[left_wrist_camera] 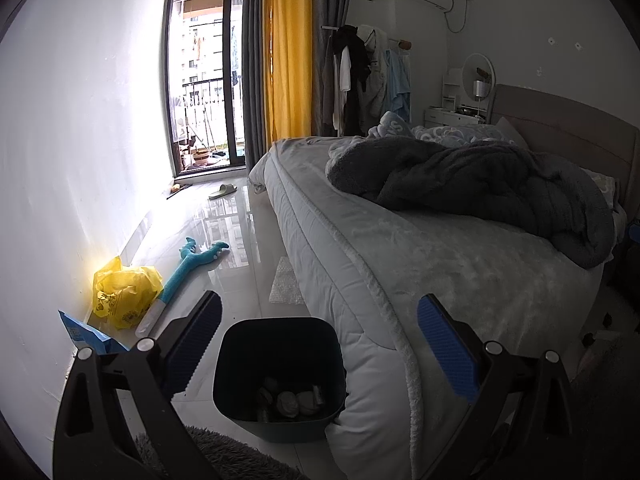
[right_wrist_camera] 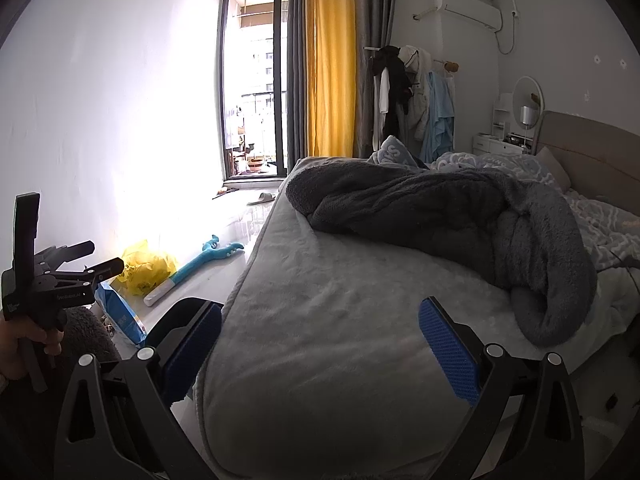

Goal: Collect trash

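A dark trash bin (left_wrist_camera: 280, 376) stands on the floor against the bed's corner, with crumpled bits inside. My left gripper (left_wrist_camera: 320, 344) hangs open just above it, empty. By the wall lie a crumpled yellow plastic bag (left_wrist_camera: 124, 296), a blue packet (left_wrist_camera: 86, 334) and a piece of bubble wrap (left_wrist_camera: 286, 282) beside the bed. My right gripper (right_wrist_camera: 320, 344) is open and empty over the bed's corner. In the right wrist view the left gripper (right_wrist_camera: 96, 258) shows at far left, held by a hand, with the yellow bag (right_wrist_camera: 146, 270) and blue packet (right_wrist_camera: 120, 314) beyond it.
A bed (left_wrist_camera: 460, 264) with a dark grey blanket (left_wrist_camera: 480, 184) fills the right side. A teal plush back-scratcher (left_wrist_camera: 188, 268) lies on the glossy floor, a slipper (left_wrist_camera: 223, 191) near the balcony door. A shaggy dark rug (left_wrist_camera: 224, 452) lies at my near edge.
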A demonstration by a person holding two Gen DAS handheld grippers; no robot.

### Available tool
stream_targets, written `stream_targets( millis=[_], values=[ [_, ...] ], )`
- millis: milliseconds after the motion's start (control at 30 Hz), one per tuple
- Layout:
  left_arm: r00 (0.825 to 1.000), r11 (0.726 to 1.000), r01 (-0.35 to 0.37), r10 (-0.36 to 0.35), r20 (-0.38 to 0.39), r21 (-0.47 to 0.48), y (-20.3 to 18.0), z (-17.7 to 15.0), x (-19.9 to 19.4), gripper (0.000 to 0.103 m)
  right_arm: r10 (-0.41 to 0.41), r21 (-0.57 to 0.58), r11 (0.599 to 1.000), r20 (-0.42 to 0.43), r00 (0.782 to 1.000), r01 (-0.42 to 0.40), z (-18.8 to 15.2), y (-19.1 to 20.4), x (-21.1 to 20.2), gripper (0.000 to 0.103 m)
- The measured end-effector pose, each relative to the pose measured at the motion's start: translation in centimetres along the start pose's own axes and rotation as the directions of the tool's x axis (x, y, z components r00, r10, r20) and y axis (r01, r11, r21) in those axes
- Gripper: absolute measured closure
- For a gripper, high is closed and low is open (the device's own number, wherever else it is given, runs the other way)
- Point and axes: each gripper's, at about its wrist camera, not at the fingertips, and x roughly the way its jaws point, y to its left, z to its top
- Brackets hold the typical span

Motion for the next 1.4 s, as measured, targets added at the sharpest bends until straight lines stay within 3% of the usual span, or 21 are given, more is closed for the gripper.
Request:
stream_targets(
  millis=[1400],
  values=[
    [1.0, 1.0, 0.0, 0.0, -0.001, 0.009, -0.29, 0.02, 0.02, 0.003, 0.0, -0.002, 1.0, -0.005, 1.0, 0.0, -0.17, -0.06, 0.17, 0.003]
  ],
)
